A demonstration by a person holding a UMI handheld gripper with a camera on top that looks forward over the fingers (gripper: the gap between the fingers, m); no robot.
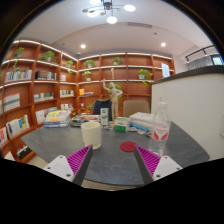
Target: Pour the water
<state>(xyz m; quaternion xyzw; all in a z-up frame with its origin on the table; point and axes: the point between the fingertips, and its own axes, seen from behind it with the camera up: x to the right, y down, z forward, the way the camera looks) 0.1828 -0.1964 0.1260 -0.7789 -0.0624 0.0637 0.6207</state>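
A clear plastic water bottle (160, 124) stands on the round grey table (110, 160), beyond my right finger, with its red cap (128, 147) lying on the table to its left. A white cup (91, 134) stands beyond my left finger. My gripper (113, 161) is open and empty, its magenta pads (78, 158) wide apart over the near part of the table, short of both the cup and the bottle.
Books and small items (57, 118) lie at the table's far left, with more objects (135, 123) at the far middle. A white wall corner (195, 105) stands to the right. Wooden bookshelves (40, 85) line the back of the room.
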